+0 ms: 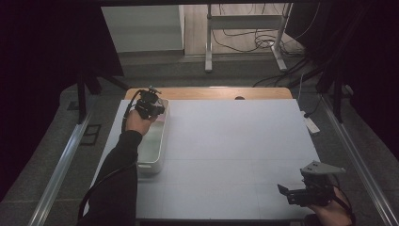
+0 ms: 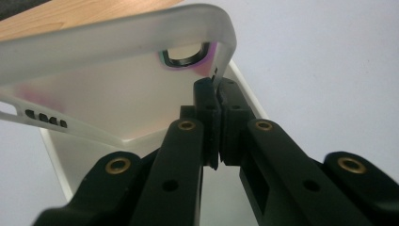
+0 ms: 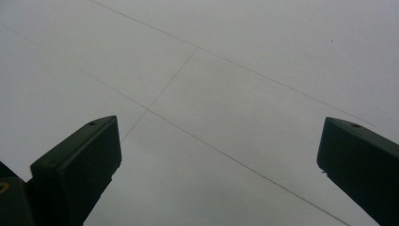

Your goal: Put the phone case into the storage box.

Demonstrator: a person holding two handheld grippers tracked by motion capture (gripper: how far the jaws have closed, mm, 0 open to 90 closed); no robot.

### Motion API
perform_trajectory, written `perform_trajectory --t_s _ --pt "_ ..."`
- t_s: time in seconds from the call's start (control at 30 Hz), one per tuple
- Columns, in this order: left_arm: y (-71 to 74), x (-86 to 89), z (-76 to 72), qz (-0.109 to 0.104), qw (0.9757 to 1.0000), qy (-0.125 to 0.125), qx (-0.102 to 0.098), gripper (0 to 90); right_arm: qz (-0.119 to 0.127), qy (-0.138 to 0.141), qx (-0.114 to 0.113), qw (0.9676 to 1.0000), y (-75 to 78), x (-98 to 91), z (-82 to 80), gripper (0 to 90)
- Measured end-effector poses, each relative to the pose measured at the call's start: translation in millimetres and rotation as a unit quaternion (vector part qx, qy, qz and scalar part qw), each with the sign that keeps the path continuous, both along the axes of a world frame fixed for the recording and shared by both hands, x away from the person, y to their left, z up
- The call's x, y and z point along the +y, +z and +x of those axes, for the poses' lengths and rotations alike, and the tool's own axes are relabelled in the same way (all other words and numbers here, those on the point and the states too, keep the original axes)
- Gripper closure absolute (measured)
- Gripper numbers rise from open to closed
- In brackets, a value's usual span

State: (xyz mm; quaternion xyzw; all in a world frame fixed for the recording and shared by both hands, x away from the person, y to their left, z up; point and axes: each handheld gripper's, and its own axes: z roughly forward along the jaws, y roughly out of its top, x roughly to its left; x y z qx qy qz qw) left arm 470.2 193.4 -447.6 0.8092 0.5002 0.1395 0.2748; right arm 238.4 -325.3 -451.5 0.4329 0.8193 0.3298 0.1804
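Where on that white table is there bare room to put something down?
Most of the white table top is bare: the whole stretch between the white tray at the left edge and the right gripper near the front right corner. It is crowded only at the tray, where the left gripper pinches a translucent phone case.

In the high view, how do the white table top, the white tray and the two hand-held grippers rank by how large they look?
1. White table top, by far the largest.
2. White tray.
3. Right hand-held gripper and left hand-held gripper: the right looks a bit bigger, but it is nearer the camera, so I would not rank these two.
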Motion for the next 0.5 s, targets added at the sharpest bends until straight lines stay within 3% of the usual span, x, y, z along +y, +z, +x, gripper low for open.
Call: perform_trajectory --t_s 0.5 --pt "0.4 4.4 2.7 -0.033 0.9992 0.003 -0.024 74.0 -0.001 0.004 0.001 1.0 -0.2 0.2 0.0 0.2"
